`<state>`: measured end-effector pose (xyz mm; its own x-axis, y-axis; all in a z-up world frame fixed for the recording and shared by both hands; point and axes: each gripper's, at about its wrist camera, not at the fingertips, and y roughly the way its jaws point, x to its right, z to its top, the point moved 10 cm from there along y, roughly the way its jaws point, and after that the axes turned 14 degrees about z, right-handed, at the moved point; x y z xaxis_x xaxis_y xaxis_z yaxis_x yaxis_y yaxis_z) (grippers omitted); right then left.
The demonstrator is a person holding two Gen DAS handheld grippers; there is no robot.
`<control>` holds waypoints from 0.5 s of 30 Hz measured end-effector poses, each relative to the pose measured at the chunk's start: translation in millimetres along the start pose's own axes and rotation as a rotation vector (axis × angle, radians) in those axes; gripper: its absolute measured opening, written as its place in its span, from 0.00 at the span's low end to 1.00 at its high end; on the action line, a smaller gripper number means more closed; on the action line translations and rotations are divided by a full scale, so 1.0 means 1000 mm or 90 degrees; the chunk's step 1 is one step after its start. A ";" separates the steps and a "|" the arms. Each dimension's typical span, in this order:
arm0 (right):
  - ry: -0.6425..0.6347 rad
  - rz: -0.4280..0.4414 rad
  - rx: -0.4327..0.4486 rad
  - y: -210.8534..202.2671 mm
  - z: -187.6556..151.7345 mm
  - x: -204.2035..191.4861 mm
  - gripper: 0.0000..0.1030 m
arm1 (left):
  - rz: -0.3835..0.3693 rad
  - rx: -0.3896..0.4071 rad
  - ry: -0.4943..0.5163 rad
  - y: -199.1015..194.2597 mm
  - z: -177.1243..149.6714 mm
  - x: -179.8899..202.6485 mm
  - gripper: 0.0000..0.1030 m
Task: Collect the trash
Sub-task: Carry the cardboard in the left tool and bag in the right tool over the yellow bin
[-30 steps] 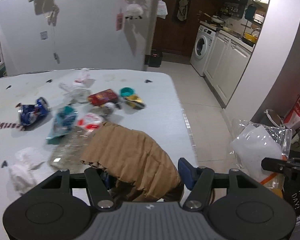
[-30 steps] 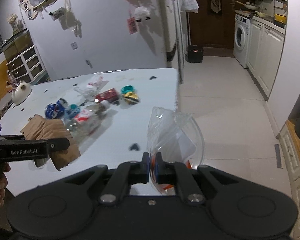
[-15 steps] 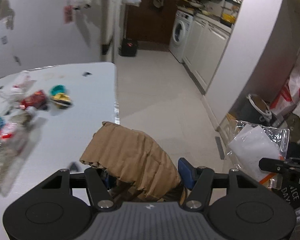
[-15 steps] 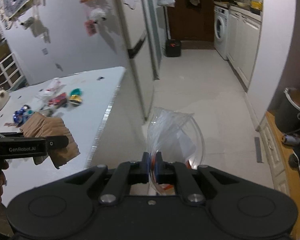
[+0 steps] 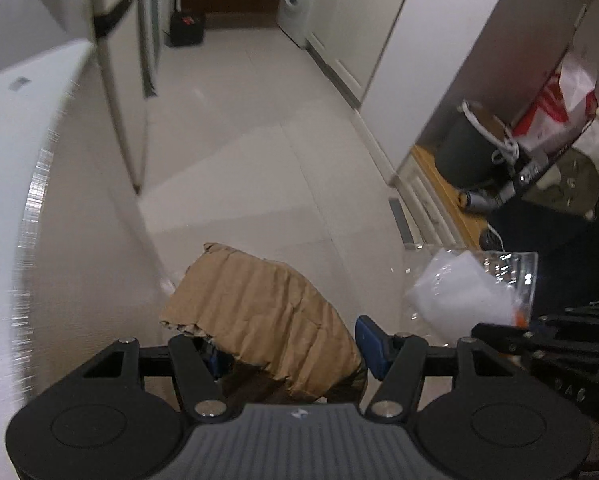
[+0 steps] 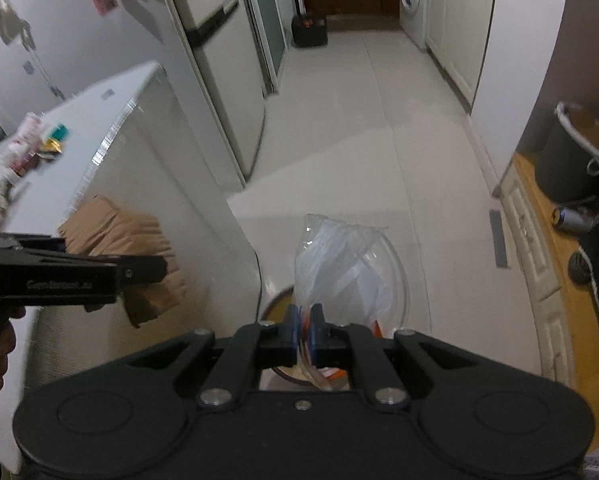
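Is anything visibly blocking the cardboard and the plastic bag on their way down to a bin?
No blockage shows. The left gripper holds the brown cardboard, the right gripper the clear plastic bag, over bare floor tiles; a round rim shows below.

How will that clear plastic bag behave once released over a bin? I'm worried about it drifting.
The clear plastic bag looks thin and crumpled, so probably very light and floppy. Pinched in the right gripper, it billows open, so it may drift rather than drop straight.
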<state>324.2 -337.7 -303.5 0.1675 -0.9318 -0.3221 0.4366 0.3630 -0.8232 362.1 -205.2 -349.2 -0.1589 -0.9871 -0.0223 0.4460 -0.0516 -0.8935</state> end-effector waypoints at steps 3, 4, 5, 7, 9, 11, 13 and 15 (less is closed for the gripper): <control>0.006 -0.002 -0.023 0.030 -0.009 0.018 0.06 | -0.009 -0.024 0.005 0.037 -0.003 0.009 0.61; 0.009 -0.001 -0.027 0.040 -0.012 0.022 0.06 | -0.011 -0.030 0.006 0.050 -0.004 0.011 0.61; 0.014 0.001 -0.032 0.051 -0.014 0.027 0.06 | -0.014 -0.036 0.006 0.063 -0.005 0.013 0.61; 0.023 0.002 -0.040 0.070 -0.020 0.036 0.06 | -0.009 -0.056 0.006 0.087 -0.009 0.014 0.61; 0.031 -0.002 -0.049 0.092 -0.028 0.045 0.06 | 0.002 -0.071 0.008 0.111 -0.011 0.018 0.61; 0.045 -0.002 -0.060 0.111 -0.036 0.054 0.06 | 0.015 -0.081 0.011 0.134 -0.014 0.019 0.61; 0.054 -0.001 -0.066 0.129 -0.042 0.060 0.06 | 0.022 -0.090 0.005 0.155 -0.020 0.020 0.61; 0.065 -0.002 -0.068 0.146 -0.049 0.067 0.06 | 0.032 -0.107 0.000 0.179 -0.032 0.022 0.61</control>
<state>356.1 -347.4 -468.4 0.0727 -0.9298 -0.3607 0.3395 0.3631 -0.8677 410.5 -231.5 -524.1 -0.1402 -0.9877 -0.0687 0.2999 0.0238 -0.9537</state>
